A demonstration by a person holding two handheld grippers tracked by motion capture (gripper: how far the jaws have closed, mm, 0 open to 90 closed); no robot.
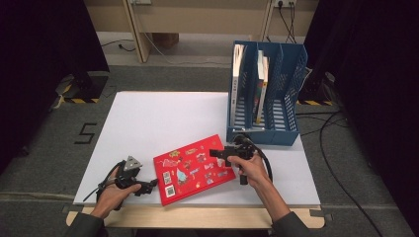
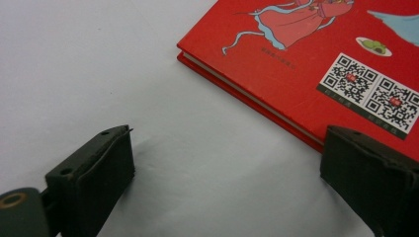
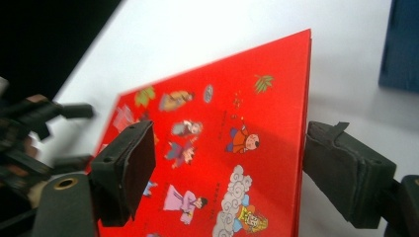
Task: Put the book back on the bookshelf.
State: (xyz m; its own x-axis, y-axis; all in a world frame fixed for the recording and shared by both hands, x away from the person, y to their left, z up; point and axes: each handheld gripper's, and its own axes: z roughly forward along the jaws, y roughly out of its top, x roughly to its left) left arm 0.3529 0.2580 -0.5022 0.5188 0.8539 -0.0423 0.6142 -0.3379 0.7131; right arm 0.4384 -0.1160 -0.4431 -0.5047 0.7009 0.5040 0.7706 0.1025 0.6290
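Here our red picture book lies flat, long axis running near-left to far-right — both grippers released; far right, the blue file rack holds upright books.

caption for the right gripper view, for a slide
Right hand-held gripper, jaws open, above a red picture book lying flat on the white table.

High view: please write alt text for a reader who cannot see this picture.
A red picture book lies flat on a white table between a person's two hand-held grippers, the left gripper open at its near corner and the right gripper open above its far right part. Behind stands a blue file rack with a few upright books.
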